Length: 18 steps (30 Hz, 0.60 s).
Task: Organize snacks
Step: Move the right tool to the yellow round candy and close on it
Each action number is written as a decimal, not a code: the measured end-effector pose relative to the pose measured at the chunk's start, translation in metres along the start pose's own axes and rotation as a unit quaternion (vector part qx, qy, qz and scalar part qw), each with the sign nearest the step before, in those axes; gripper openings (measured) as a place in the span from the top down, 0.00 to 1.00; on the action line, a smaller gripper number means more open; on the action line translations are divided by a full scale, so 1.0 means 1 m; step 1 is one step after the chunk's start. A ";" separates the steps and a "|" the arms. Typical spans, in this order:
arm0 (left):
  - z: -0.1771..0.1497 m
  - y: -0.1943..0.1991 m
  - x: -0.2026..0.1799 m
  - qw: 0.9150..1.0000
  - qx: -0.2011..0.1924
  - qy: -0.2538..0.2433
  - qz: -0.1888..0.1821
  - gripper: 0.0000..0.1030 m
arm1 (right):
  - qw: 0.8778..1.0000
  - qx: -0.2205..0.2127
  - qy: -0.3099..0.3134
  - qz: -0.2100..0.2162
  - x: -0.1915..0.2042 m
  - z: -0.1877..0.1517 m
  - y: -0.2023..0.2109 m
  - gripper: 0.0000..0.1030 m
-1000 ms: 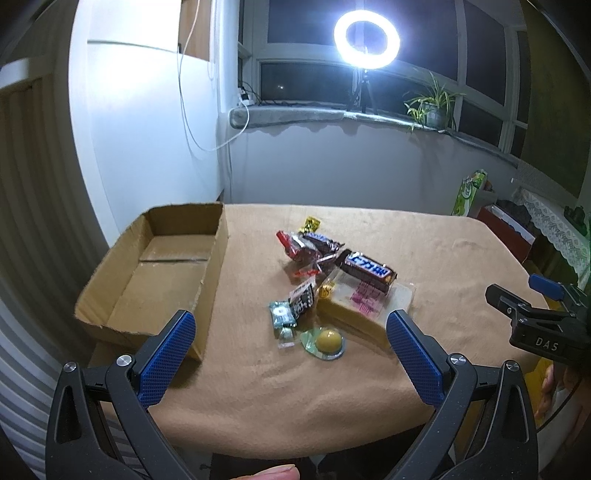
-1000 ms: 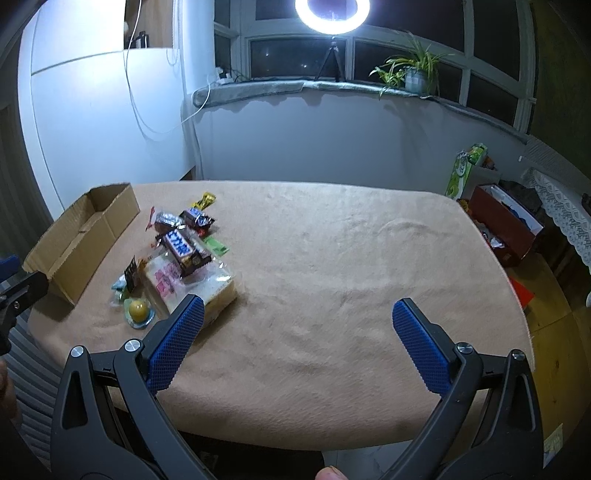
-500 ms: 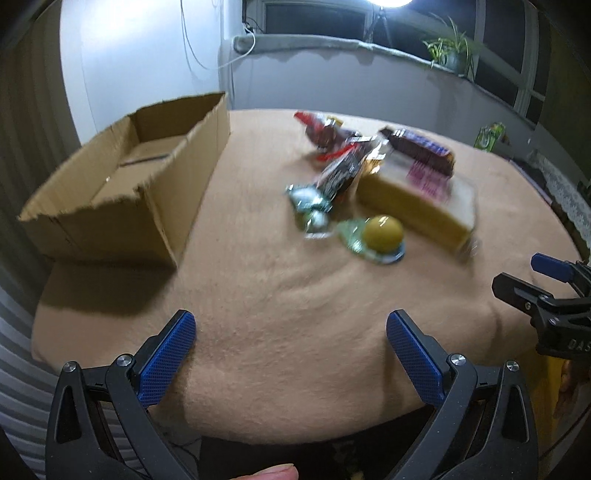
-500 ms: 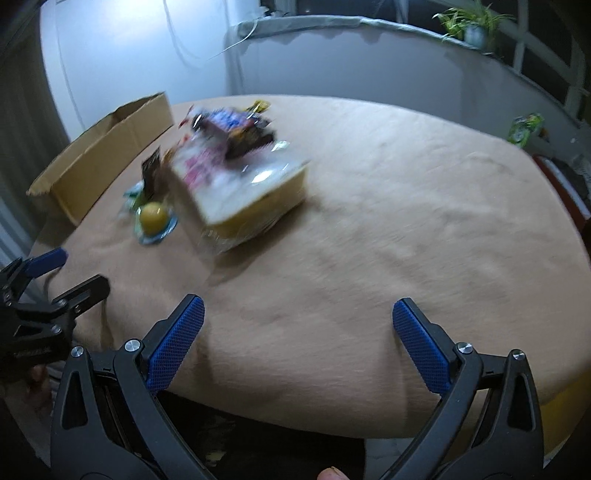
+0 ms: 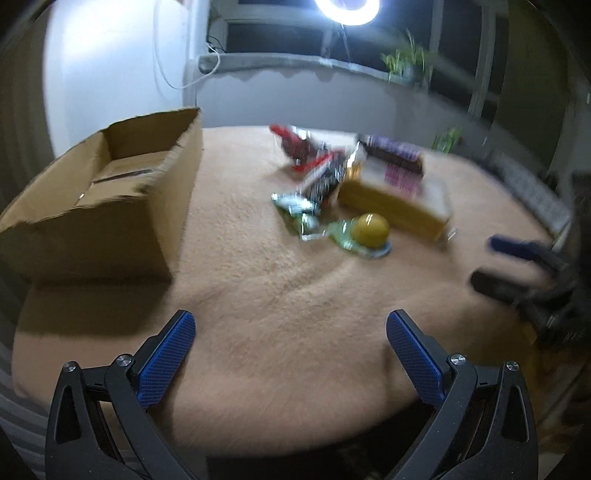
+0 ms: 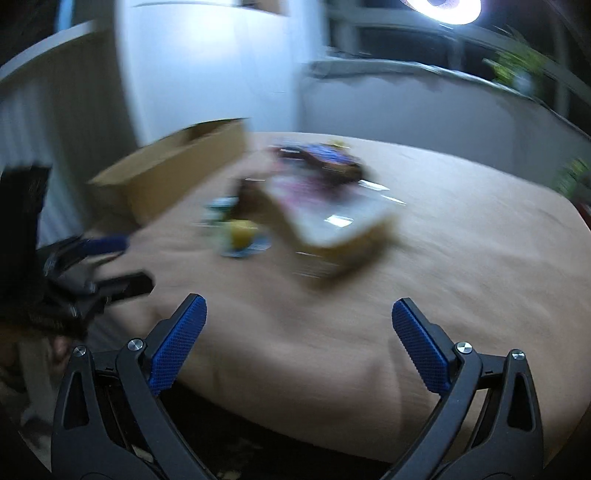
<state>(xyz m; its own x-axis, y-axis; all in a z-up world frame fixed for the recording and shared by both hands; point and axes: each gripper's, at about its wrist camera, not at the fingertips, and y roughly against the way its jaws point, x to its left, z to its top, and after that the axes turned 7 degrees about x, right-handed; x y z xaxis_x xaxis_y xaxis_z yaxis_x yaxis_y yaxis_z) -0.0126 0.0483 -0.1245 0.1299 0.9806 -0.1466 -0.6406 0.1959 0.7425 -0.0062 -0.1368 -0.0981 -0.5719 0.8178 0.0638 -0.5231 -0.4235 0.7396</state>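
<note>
A pile of snacks lies mid-table: a wrapped yellow cake block (image 5: 395,201) (image 6: 332,218) with a dark chocolate bar (image 5: 393,153) on top, red and dark wrappers (image 5: 306,155) behind, a small green packet (image 5: 295,206), and a round yellow candy in clear wrap (image 5: 369,229) (image 6: 242,230). An open cardboard box (image 5: 99,192) (image 6: 177,170) stands to the left of them. My left gripper (image 5: 291,347) is open and holds nothing, over the table's near edge. My right gripper (image 6: 299,332) is open too, short of the cake; its view is motion-blurred.
The table (image 5: 280,295) wears a tan cloth. In the left wrist view the right gripper (image 5: 524,266) shows at the right edge; in the right wrist view the left gripper (image 6: 96,266) shows at the left. A ring light (image 5: 347,7) and a potted plant (image 5: 402,66) stand at the window.
Both grippers have come in closer and lower toward the snack pile, so the box and snacks loom larger. The right view swung leftward. Both stay open.
</note>
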 end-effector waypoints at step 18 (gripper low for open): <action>0.027 0.010 0.013 0.998 -0.017 0.021 -0.056 0.21 | 0.998 0.019 0.058 0.009 0.013 0.046 -0.067 0.57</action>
<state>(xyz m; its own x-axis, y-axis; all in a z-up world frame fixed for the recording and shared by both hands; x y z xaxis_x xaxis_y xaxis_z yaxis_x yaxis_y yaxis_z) 0.0033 0.0633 -0.1013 0.1705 0.9517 -0.2554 -0.6495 0.3035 0.6972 0.0506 -0.0799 -0.1155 -0.6519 0.7583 0.0007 -0.4885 -0.4207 0.7644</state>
